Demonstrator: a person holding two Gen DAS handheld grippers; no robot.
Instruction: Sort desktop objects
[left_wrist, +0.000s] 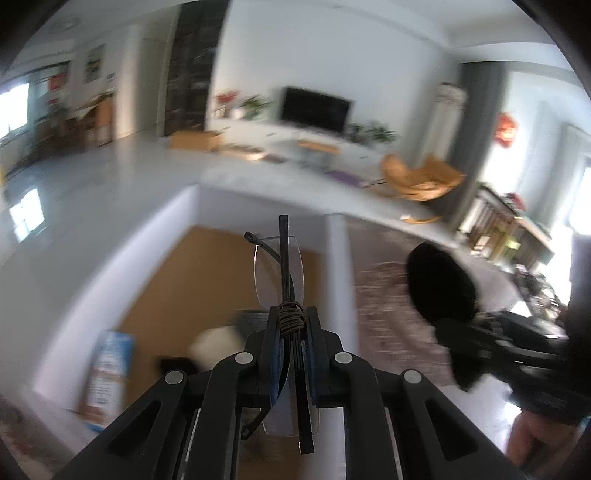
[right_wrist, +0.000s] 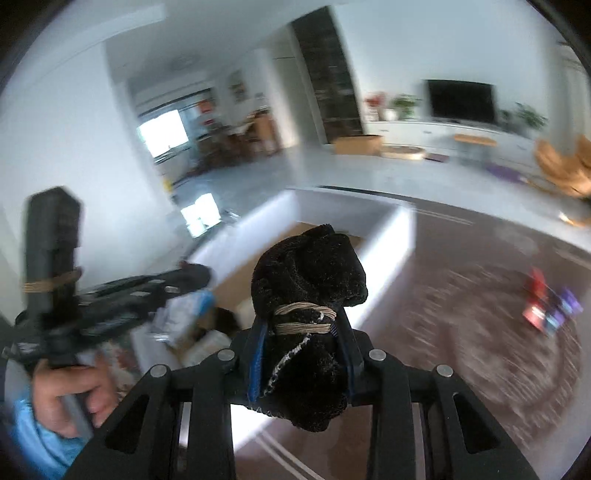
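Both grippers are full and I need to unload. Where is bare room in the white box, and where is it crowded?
The box's brown floor is bare toward its far wall, beyond the glasses. Its near end is crowded with a carton and blurred items.

Left wrist view: rides on the left gripper, close behind its fingers, angled down over a white-walled box, room beyond.
Right wrist view: same mounting on the right gripper, angled down.
Shared: the box, television, and each other's gripper.
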